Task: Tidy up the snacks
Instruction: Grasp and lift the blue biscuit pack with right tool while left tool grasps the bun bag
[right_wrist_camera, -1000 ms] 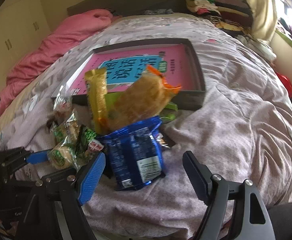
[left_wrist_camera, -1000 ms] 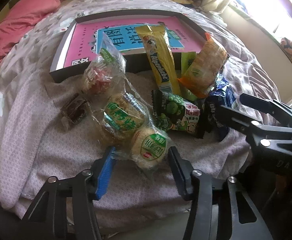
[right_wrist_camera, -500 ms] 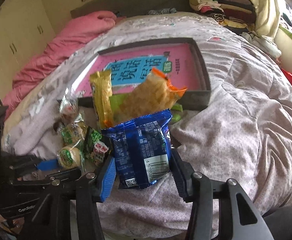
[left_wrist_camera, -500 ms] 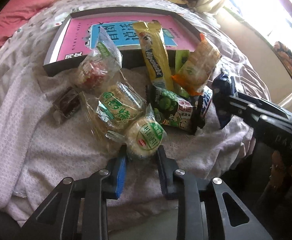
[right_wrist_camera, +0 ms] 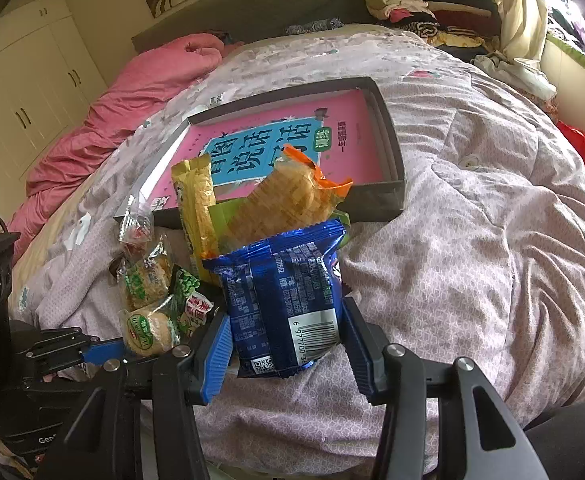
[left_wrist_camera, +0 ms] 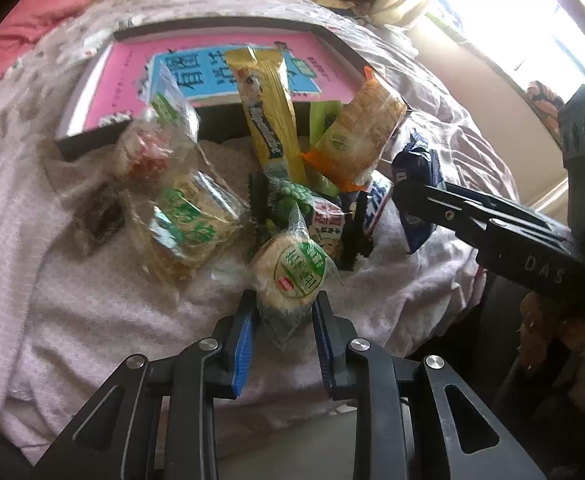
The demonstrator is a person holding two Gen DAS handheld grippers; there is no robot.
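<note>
**Gripping two snacks beside the box**

Lying on the bed [right_wrist_camera: 492, 240], the dark shallow box [right_wrist_camera: 388, 196] holds only a pink book [right_wrist_camera: 276, 140]. The left tool [left_wrist_camera: 282, 316] pinches a round cake packet [left_wrist_camera: 292, 276]; the right tool [right_wrist_camera: 286, 340] clamps a blue packet [right_wrist_camera: 288, 292], near the box's front wall

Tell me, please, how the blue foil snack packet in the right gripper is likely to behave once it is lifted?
The blue foil snack packet looks puffy and crinkled, so it is probably light and will give under the right gripper. Its glossy foil may slip between the pads. Its unheld top will likely flop a little.
</note>
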